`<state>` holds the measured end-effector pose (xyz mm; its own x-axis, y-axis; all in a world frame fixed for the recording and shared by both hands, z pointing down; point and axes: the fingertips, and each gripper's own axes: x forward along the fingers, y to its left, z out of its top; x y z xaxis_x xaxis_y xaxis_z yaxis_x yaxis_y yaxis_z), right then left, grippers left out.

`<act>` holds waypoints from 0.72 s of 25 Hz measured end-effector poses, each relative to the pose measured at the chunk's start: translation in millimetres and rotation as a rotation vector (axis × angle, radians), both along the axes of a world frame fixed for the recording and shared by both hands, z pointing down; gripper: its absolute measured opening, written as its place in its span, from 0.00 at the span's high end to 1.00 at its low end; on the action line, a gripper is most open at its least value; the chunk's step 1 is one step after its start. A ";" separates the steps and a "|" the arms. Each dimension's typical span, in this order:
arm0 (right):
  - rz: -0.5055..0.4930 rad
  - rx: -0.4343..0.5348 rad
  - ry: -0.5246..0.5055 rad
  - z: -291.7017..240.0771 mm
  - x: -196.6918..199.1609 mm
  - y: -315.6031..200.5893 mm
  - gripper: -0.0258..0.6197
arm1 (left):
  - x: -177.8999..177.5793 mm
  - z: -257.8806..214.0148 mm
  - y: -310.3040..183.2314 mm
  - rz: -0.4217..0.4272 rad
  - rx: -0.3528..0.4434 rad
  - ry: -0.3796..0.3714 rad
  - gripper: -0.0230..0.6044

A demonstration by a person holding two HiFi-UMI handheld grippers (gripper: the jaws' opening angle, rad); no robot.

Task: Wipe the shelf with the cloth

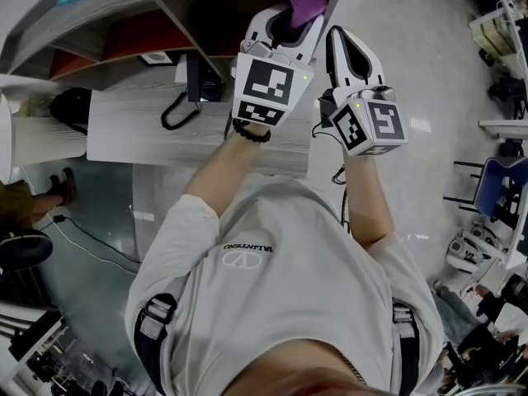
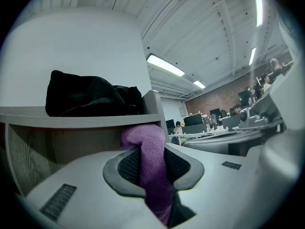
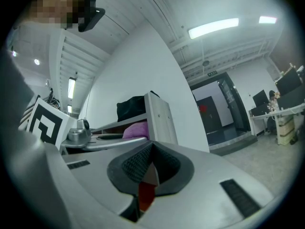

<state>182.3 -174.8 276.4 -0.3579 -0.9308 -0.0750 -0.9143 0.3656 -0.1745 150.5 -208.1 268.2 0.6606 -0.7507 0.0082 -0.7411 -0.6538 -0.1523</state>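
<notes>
The left tongs are clamped on a soft purple terry cloth, which is bunched against the pale wood-grain shelf at mid-frame. The cloth looks light, limp and grippy, so a pinch on a bunched fold suits it. The right tongs are closed and empty.

From the head view we look steeply down over the person's shoulders and forearms onto the white left gripper, the white right gripper and a pale wood-grain desk top. The left gripper view sits low behind its own jaws, very near the purple terry cloth, and faces slightly upward under the grey wood-grain shelf board. The right gripper view faces much the same way from just beside it, farther out. Both gripper views share the cloth, the board and a soft black bag. The head view shares the cloth too.
</notes>
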 end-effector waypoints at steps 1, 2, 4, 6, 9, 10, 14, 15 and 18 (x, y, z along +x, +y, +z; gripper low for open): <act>0.001 0.003 0.002 -1.8 -0.3 0.6 0.96 | 0.1 -2.3 0.5 0.001 0.000 0.004 0.81; 0.002 0.007 0.004 -3.3 -0.9 1.2 0.96 | 0.2 -4.5 1.0 0.002 0.000 0.008 0.81; 0.001 0.012 0.008 -5.3 -3.0 1.5 0.96 | -0.9 -7.4 1.0 0.003 -0.002 0.017 0.81; 0.001 0.015 0.010 -5.7 -5.6 0.7 0.96 | -3.2 -7.0 -0.3 0.005 -0.008 0.031 0.81; 0.002 0.012 0.012 -4.2 -7.2 0.6 0.96 | -4.1 -7.1 -1.6 0.007 -0.016 0.051 0.81; 0.003 0.009 0.011 -3.8 -7.1 1.3 0.96 | -3.6 -8.2 -1.2 0.009 -0.017 0.056 0.81; 0.013 0.005 0.013 -2.5 -9.4 2.2 0.96 | -7.6 -12.1 -1.7 0.014 -0.017 0.077 0.81; 0.013 0.003 0.014 -1.5 -11.1 1.5 0.96 | -10.7 -12.1 -2.8 0.013 -0.017 0.082 0.81; 0.012 -0.002 0.019 1.6 -14.4 0.0 0.96 | -21.4 -11.3 -6.9 -0.002 -0.016 0.098 0.81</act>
<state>167.9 -174.8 278.0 -0.3484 -0.9350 -0.0662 -0.9216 0.3546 -0.1575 129.1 -214.9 256.9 0.6576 -0.7520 -0.0448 -0.7530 -0.6544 -0.0688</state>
